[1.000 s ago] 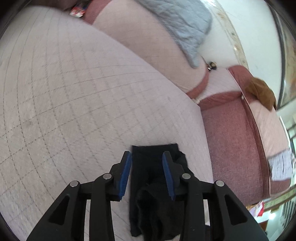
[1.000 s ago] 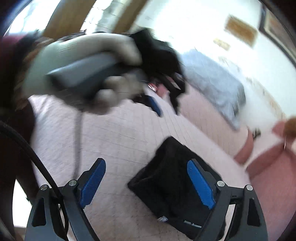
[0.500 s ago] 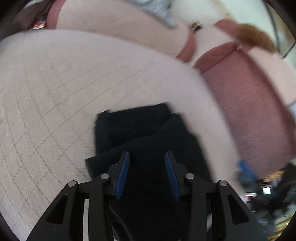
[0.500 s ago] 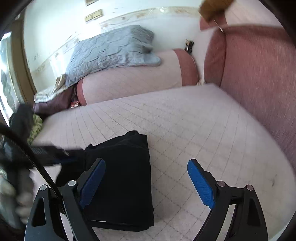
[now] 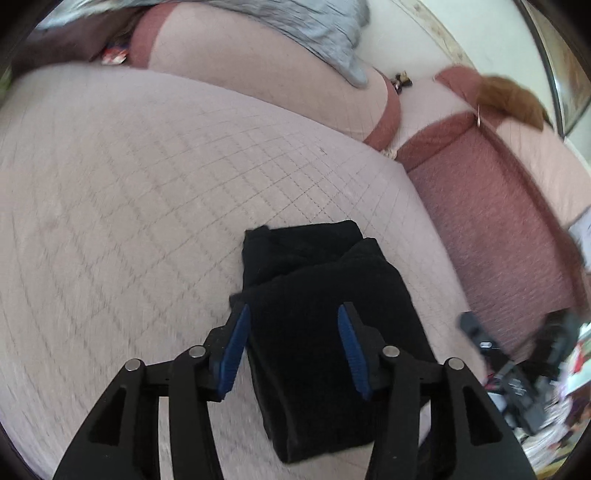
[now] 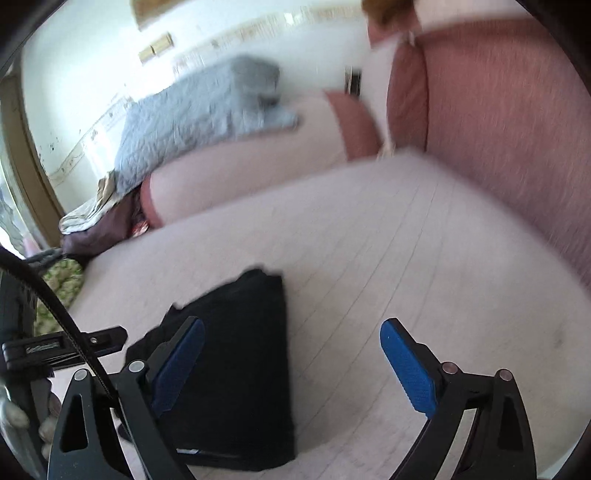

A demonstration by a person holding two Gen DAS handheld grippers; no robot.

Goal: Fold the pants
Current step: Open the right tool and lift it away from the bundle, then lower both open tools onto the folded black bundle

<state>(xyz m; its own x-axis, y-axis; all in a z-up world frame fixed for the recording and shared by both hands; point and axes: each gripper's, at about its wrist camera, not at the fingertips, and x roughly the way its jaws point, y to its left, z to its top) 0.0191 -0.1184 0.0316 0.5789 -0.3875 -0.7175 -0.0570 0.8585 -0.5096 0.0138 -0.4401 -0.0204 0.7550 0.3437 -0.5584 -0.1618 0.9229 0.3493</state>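
Observation:
The black pants (image 5: 325, 317) lie folded in a compact stack on the quilted pink sofa seat (image 5: 147, 192). My left gripper (image 5: 293, 347) hovers over the near part of the stack, its blue-padded jaws open and nothing between them. In the right wrist view the pants (image 6: 240, 362) lie at the lower left, under the left finger. My right gripper (image 6: 291, 365) is wide open and empty above the seat (image 6: 406, 258), to the right of the pants. The left gripper's black body (image 6: 62, 347) shows at the left edge.
A pink backrest (image 5: 258, 66) with a grey quilted blanket (image 5: 314, 33) runs along the far side. A dark red armrest cushion (image 5: 498, 229) stands to the right, with a brown cloth (image 5: 513, 99) on top. Clutter lies beyond the seat's right edge (image 5: 535, 387).
My left gripper has let go of the top fold and opened wider; the fold now lies on the stack. My right gripper stays open and has swung slightly.

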